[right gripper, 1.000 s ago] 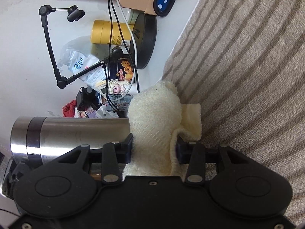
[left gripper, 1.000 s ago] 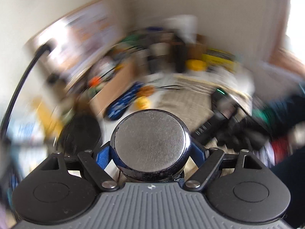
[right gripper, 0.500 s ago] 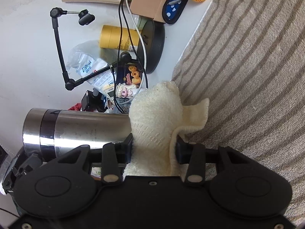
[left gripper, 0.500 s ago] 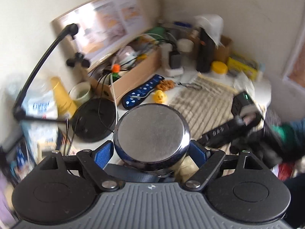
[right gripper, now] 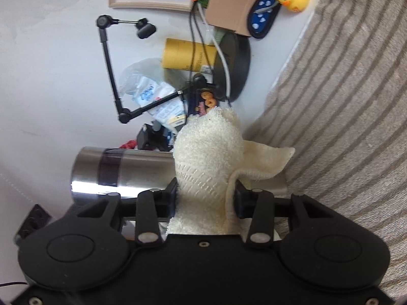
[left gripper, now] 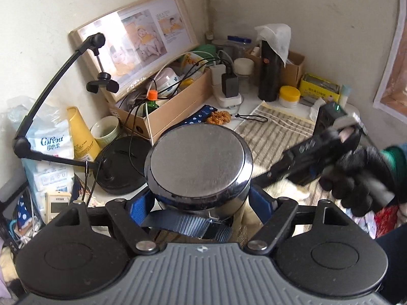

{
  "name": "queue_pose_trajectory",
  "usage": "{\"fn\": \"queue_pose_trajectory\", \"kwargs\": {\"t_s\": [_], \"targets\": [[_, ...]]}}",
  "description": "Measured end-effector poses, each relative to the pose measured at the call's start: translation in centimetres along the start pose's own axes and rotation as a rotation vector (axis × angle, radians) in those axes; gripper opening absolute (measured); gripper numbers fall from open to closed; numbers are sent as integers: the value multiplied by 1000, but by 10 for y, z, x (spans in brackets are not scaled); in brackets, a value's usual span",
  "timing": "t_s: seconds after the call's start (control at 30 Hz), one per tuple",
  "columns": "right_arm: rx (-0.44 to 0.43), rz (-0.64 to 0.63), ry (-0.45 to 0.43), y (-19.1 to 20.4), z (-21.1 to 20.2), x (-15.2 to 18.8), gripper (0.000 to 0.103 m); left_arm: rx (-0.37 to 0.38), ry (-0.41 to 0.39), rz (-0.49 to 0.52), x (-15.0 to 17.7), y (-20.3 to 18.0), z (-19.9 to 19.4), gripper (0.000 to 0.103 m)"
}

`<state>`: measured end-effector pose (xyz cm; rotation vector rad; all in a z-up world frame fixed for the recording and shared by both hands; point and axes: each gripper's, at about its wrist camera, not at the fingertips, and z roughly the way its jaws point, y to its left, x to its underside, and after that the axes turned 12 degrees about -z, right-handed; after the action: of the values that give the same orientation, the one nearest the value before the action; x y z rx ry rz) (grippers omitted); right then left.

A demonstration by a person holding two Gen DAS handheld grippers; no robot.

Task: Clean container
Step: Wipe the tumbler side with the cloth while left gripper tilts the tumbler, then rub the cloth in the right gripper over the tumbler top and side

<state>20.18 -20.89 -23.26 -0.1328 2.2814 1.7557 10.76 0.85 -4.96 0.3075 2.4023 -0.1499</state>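
While the left gripper point(left gripper: 201, 200) clamps the steel flask point(left gripper: 199, 160) between its blue pads, base facing the camera, the wiping step looks underway. Seen from the right gripper point(right gripper: 205, 195), its fingers pinch a cream cloth point(right gripper: 207, 152) lying against the flask's side just left of them; next it likely needs rubbing along the wall. Whether anything is inside the flask cannot be told.

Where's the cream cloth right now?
Right wrist view, centre: the cream cloth is pinched between the right gripper fingers, lying against the side of the steel flask, above the striped mat.
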Motion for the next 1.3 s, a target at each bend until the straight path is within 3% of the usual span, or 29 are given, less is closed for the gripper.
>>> {"fn": "queue_pose_trajectory", "kwargs": {"t_s": [0.23,0.73,1.3], "targets": [[-83,-64,-27,34,-12,-9,41,0,-10,14,4,-3,-1,81],[-154,-225,-36,89,-26,-29,41,-10,6,4,3,-4,-1,80],[-100,-127,1,50,-12,-24,41,-16,19,-3,1,-8,0,81]]}}
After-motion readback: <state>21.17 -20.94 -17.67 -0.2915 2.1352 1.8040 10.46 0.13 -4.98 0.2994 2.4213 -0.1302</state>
